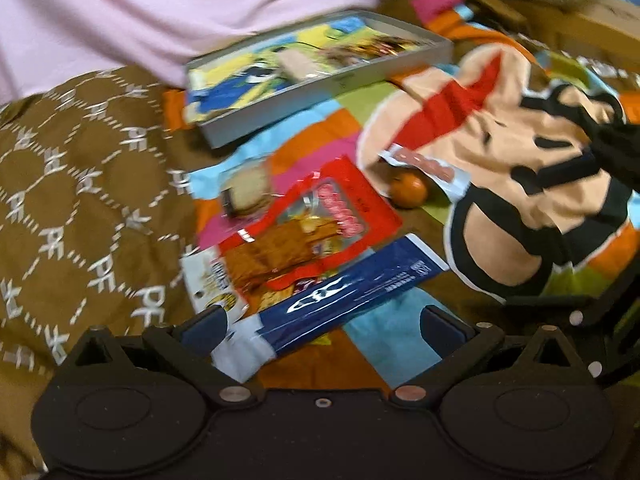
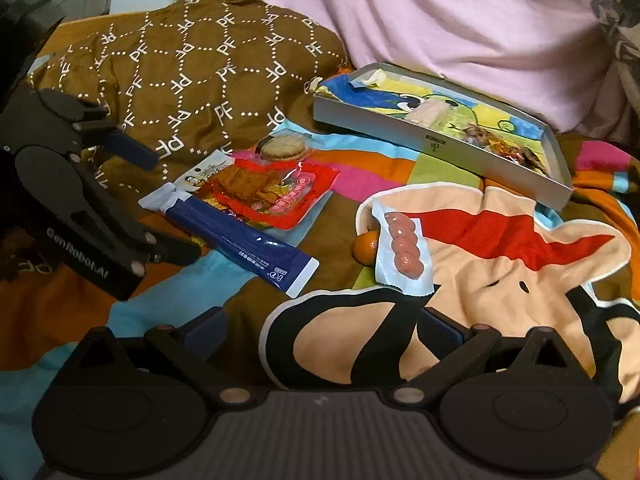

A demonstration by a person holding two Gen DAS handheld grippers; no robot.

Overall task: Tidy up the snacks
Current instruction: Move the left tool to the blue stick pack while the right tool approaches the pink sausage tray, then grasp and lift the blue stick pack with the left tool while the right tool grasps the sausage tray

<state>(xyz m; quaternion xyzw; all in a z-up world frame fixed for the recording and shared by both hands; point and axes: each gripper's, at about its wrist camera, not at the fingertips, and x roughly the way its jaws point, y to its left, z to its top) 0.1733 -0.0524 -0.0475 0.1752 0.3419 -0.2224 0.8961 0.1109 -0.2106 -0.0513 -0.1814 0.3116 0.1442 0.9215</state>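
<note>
Both hand-held grippers were spread wide with nothing between the fingers. Left hand-held gripper (image 2: 168, 204) hovered over the left end of the blue wrapper (image 2: 236, 238), its black body lettered "GenRobot.AI"; right hand-held gripper (image 2: 320, 326) hung low over the cartoon-print bedspread (image 2: 500, 280) near its front edge. On that bedspread the snacks lay loose: the long blue wrapper with white ends and small print too tiny to read, a red packet (image 2: 280, 196) partly over it with a row of pink label marks I could not make out, a white pouch (image 2: 204, 172) tucked under the red one, and a round sandwich biscuit (image 2: 282, 148) in clear wrap just behind. Further right, a pale blue packet of pink sausages (image 2: 402, 252) lay beside a small orange (image 2: 366, 246), touching it. Toward the back sat a grey tray (image 2: 436, 142) with a colourful liner and a few snacks inside. At the left, a brown pillow (image 2: 192, 68) carried a repeated "PF" monogram.
</note>
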